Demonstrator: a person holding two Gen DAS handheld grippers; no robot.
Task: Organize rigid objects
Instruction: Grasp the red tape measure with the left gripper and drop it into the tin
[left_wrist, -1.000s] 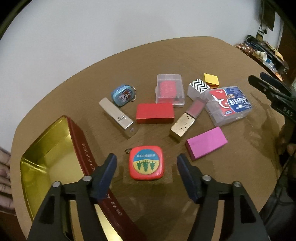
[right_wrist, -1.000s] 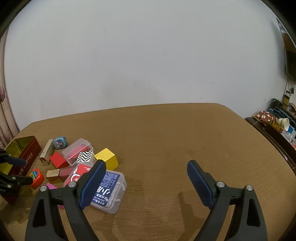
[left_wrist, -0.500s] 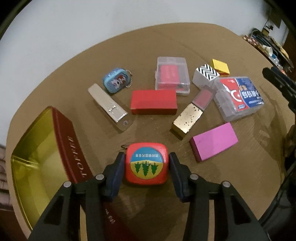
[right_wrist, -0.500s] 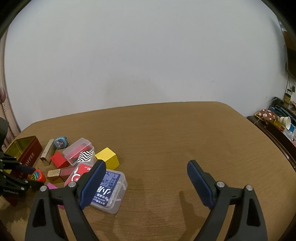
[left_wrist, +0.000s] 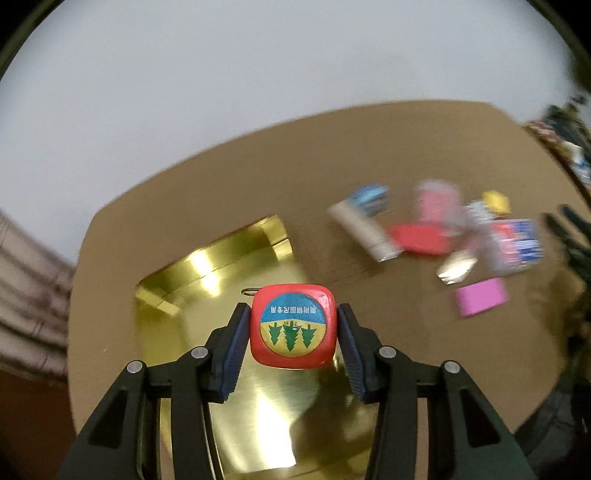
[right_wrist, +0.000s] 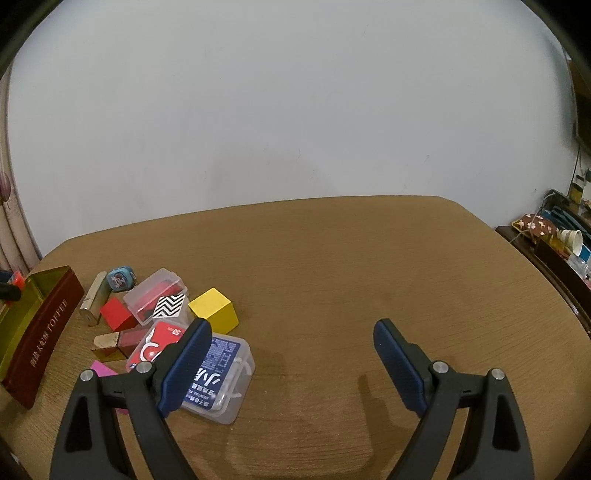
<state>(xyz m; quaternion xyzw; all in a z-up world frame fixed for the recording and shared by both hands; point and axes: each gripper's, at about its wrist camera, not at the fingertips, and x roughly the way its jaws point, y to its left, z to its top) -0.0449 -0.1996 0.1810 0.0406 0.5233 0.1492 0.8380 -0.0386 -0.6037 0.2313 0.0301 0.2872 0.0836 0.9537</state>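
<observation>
Lifting tape measure (left_wrist: 293, 326) (previously tabletop), now over tin (left_wrist: 221, 254)

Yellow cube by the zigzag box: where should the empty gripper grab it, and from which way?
Grip the yellow cube across its two flat upright side faces, coming down from above. Its top is bare and level, but the zigzag box crowds its left side, so the open right gripper should probably straddle the freer faces.

Likely home, curtain (right_wrist: 11, 206), cluttered sideboard (right_wrist: 554, 236)
</observation>
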